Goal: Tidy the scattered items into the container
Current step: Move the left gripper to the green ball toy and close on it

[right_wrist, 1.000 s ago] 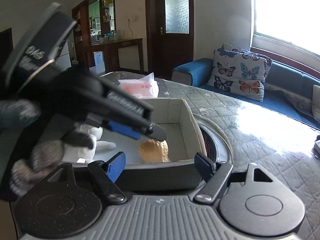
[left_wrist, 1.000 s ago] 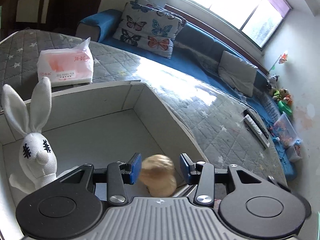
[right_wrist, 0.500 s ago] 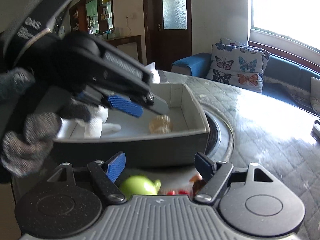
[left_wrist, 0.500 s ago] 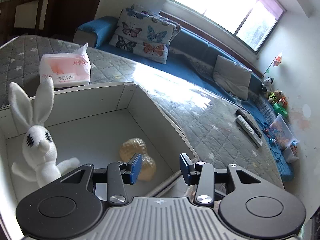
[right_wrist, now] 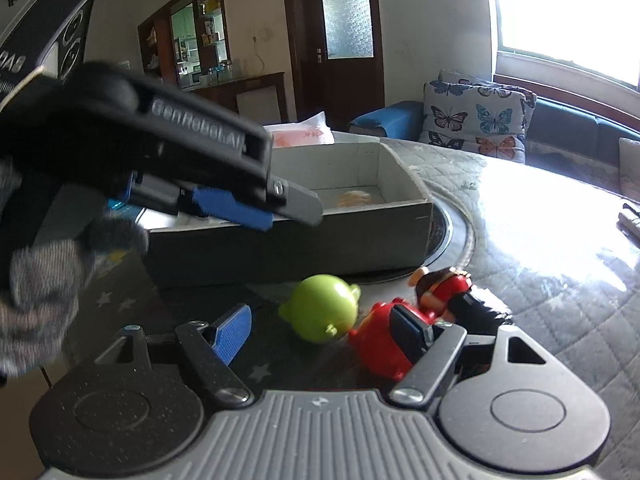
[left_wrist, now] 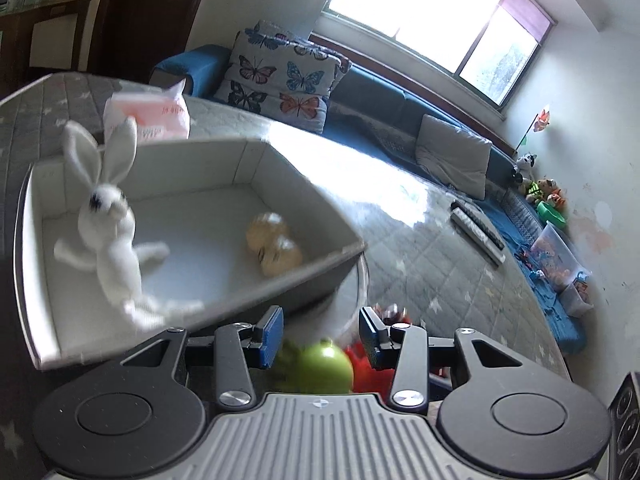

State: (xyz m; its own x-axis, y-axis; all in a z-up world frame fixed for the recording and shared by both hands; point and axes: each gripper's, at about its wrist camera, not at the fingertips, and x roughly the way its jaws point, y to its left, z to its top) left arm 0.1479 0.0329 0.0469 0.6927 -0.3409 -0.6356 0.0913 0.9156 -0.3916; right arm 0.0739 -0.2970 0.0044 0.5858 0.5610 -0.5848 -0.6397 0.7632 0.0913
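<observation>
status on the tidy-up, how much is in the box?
Done: white rabbit and tan toy lie in the box. In hand: nothing; left gripper and right gripper both open. Left: green toy, red toy and red-and-black figure outside the box.

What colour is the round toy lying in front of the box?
Green: the round plastic toy shows best in the right wrist view.

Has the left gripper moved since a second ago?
Yes. The left gripper has pulled back out of the box, now open over the green toy outside it.
</observation>
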